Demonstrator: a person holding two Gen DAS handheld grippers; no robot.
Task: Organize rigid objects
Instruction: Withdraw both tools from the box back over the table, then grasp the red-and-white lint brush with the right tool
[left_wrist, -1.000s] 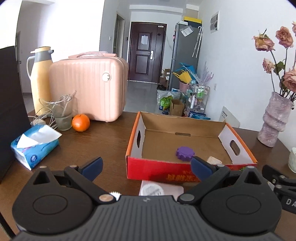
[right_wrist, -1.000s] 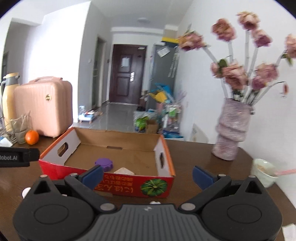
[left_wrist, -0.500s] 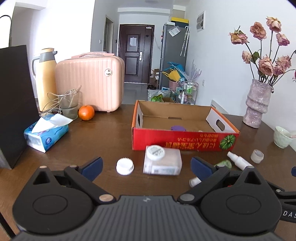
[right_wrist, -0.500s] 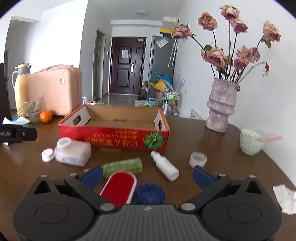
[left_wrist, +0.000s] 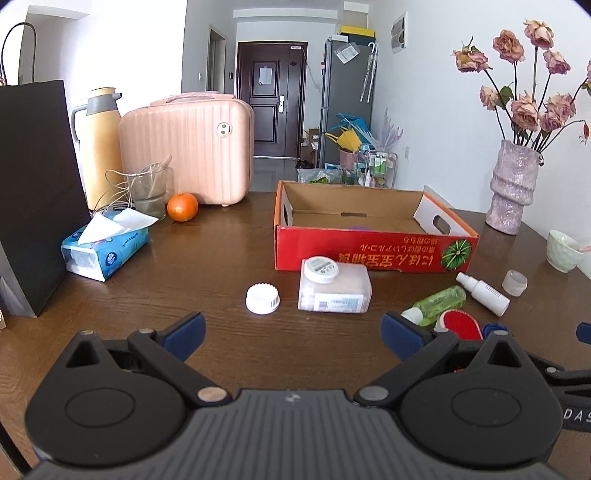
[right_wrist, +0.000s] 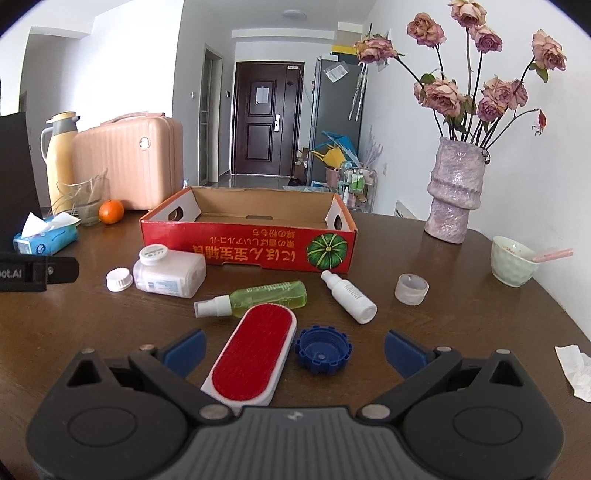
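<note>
Both grippers empty, fingers spread: right gripper (right_wrist: 293, 343) straddles brush (right_wrist: 251, 354) and cap (right_wrist: 323, 350) for pickup; left gripper (left_wrist: 293, 330) short of bottle (left_wrist: 334, 286).

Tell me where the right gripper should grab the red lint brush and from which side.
Grip the red lint brush across its narrow width, near the middle of its white body, coming down from above. It lies flat on the table, its long axis running roughly away from the right gripper, so the open fingers would likely straddle both long straight edges. The blue cap sits close to its right edge, so keep clear of it.
</note>
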